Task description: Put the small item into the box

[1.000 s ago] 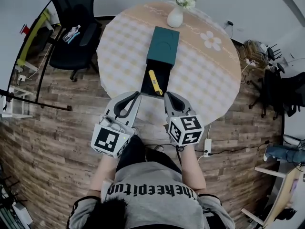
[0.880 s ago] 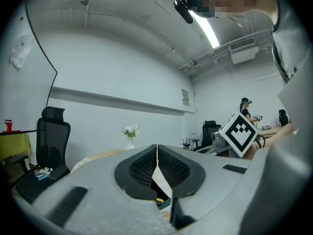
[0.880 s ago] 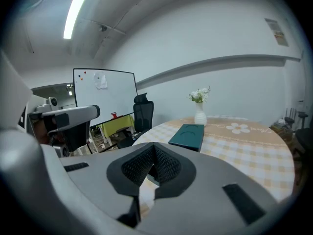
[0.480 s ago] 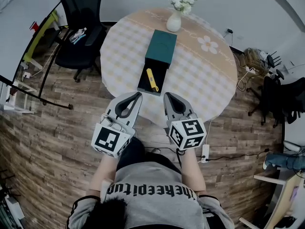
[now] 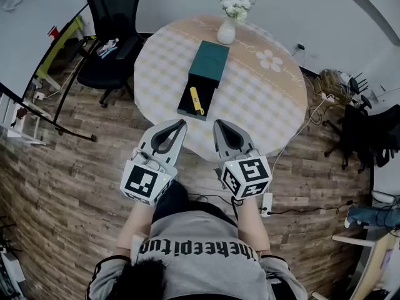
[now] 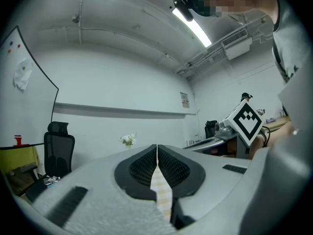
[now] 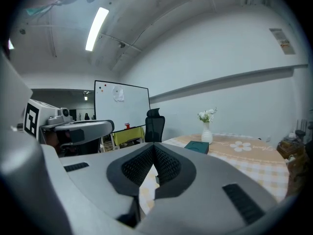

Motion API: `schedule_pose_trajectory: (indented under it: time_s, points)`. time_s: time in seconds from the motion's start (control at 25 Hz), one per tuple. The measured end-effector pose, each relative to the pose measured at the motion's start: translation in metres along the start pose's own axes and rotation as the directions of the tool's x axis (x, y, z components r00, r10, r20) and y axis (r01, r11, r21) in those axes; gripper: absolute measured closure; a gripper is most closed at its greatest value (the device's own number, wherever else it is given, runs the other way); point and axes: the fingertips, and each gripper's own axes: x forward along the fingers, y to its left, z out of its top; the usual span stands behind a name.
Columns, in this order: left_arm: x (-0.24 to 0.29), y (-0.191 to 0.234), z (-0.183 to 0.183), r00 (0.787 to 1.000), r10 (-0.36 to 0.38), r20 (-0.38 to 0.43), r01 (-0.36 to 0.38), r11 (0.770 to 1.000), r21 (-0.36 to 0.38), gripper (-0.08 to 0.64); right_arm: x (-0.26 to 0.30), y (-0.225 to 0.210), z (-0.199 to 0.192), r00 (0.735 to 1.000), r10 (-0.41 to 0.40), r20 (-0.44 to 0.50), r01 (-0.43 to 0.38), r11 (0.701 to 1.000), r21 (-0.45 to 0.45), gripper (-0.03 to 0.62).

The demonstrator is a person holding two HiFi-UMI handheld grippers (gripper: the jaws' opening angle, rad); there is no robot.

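A dark open box (image 5: 185, 105) lies on the round checked table (image 5: 262, 105), with a small yellow item (image 5: 197, 100) inside it. Its teal lid (image 5: 209, 63) lies just beyond, also seen as a teal slab (image 7: 197, 146) in the right gripper view. My left gripper (image 5: 178, 125) and right gripper (image 5: 219, 125) hang side by side off the table's near edge, both shut with nothing between their jaws. In the left gripper view the left gripper (image 6: 157, 148) has its tips touching; the right gripper (image 7: 154, 148) looks the same in its own view.
A white vase of flowers (image 5: 229, 25) stands at the table's far edge. A black office chair (image 5: 111, 36) is at the far left. A power strip and cables (image 5: 267, 203) lie on the wooden floor to the right. More chairs and clutter stand at the right.
The table with the box has slid farther away and looks smaller in the head view. Both grippers stay shut, side by side, at the same place in the frame.
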Motion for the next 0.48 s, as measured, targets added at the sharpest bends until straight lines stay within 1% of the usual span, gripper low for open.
schedule_pose_trajectory:
  time_s: [0.28, 0.48]
  points:
    - [-0.011, -0.028, 0.01, 1.0, 0.02, 0.007, -0.02, 0.999, 0.029, 0.538, -0.033, 0.01, 0.013, 0.998, 0.043, 0.049, -0.042, 0.999, -0.022, 0.588]
    - [-0.02, -0.035, 0.011, 0.999, 0.041, 0.001, -0.041, 0.999, 0.033, 0.538, -0.043, 0.02, 0.019, 0.994, 0.08, 0.073, -0.078, 0.996, -0.034, 0.588]
